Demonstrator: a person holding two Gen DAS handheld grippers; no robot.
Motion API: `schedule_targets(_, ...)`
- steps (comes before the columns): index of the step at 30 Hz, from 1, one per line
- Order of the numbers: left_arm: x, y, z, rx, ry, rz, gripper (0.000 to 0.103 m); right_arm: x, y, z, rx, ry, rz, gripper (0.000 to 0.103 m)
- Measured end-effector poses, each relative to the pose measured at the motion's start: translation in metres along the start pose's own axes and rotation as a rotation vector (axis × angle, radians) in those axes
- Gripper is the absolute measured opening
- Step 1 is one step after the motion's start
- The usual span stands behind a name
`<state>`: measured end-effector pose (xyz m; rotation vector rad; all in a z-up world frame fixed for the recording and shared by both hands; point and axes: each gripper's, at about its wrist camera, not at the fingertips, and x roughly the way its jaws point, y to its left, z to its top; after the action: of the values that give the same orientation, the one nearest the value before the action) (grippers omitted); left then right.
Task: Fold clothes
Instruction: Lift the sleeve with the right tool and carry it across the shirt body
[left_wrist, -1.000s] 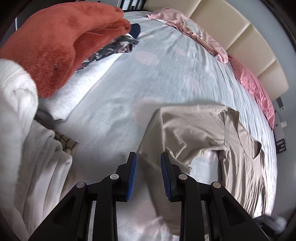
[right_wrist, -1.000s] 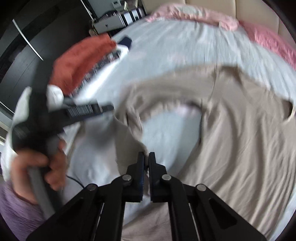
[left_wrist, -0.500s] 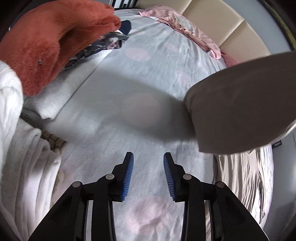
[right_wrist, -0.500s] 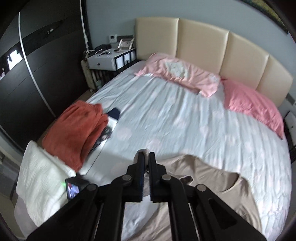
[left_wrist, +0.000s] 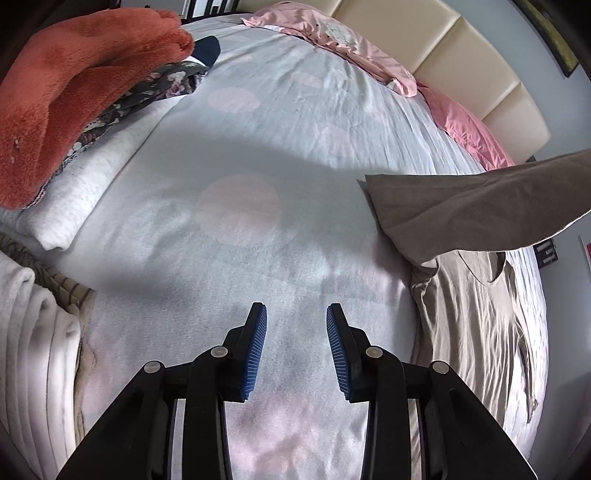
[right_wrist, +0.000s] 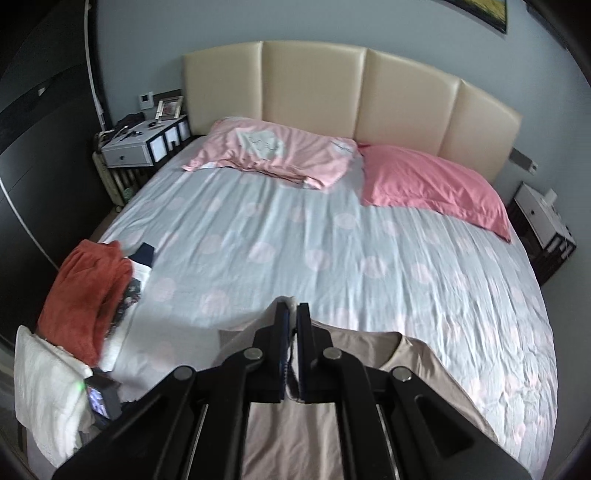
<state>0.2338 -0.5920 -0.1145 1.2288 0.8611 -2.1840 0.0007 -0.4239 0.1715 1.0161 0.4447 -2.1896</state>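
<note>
Beige fabric, the T-shirt (left_wrist: 476, 332), lay along the right side of the bed sheet (left_wrist: 280, 122) in the left wrist view, and 1 part of it was lifted clear of the sheet, hanging in from the right edge of the frame. Only that view showed the lifted flap from outside; the right wrist view showed the clamp itself, with the right gripper (right_wrist: 291, 325) closed on a thin edge of the T-shirt, its 2 fingers nearly touching and the cloth falling away beneath them. The right wrist view alone took in the cream headboard (right_wrist: 354, 96), 2 pink pillows (right_wrist: 432, 184) and a white bedside unit (right_wrist: 140, 147). A rust fleece (left_wrist: 77, 77) on a stack of folded clothes sat at the left in both views.

Left gripper (left_wrist: 296, 347) hung low over bare sheet, jaws spread apart and holding nothing, its blue pads (left_wrist: 255, 350) facing each other. Right gripper was raised higher, pointing toward the headboard.
</note>
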Motion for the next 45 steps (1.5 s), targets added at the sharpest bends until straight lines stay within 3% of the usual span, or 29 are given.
schedule_targets(6, 0.009, -0.014, -0.003, 0.050, 0.010, 0.015, 0.036, 0.041, -0.084, -0.034, 0.137, 0.067, -0.022, 0.004)
schedule_targets(10, 0.012, -0.030, -0.004, 0.112, -0.012, -0.016, 0.036, 0.078, -0.138, -0.064, 0.221, 0.116, -0.027, 0.004)
schedule_targets(16, 0.025, -0.071, -0.013, 0.268, -0.033, -0.018, 0.036, 0.129, -0.211, -0.117, 0.363, 0.162, -0.020, 0.004)
schedule_targets(20, 0.037, -0.104, -0.006, 0.336, -0.039, -0.076, 0.036, 0.159, -0.244, -0.151, 0.423, 0.173, -0.003, 0.004)
schedule_targets(22, 0.047, -0.123, -0.001, 0.374, -0.048, -0.081, 0.038, 0.176, -0.253, -0.166, 0.451, 0.174, 0.036, 0.004)
schedule_targets(23, 0.052, -0.132, 0.002, 0.393, -0.053, -0.084, 0.045, 0.184, -0.257, -0.174, 0.464, 0.175, 0.055, 0.004)
schedule_targets(25, 0.060, -0.139, 0.002, 0.415, -0.056, -0.067, 0.051, 0.197, -0.263, -0.185, 0.476, 0.163, 0.065, 0.008)
schedule_targets(29, 0.075, -0.146, -0.001, 0.448, -0.058, -0.016, 0.051, 0.208, -0.276, -0.202, 0.498, 0.118, 0.043, 0.010)
schedule_targets(31, 0.083, -0.149, -0.002, 0.465, -0.058, 0.009, 0.051, 0.204, -0.285, -0.214, 0.543, 0.093, 0.044, 0.023)
schedule_targets(33, 0.090, -0.152, -0.004, 0.481, -0.059, 0.035, 0.051, 0.199, -0.293, -0.228, 0.596, 0.077, 0.042, 0.027)
schedule_targets(36, 0.096, -0.154, -0.005, 0.491, -0.068, 0.059, 0.051, 0.193, -0.301, -0.249, 0.663, 0.087, 0.057, 0.028)
schedule_targets(39, 0.095, -0.152, -0.005, 0.487, -0.083, 0.069, 0.051, 0.192, -0.293, -0.256, 0.629, 0.087, 0.122, 0.028)
schedule_targets(45, 0.094, -0.148, -0.004, 0.479, -0.115, 0.088, 0.051, 0.218, -0.285, -0.267, 0.692, 0.132, 0.185, 0.028)
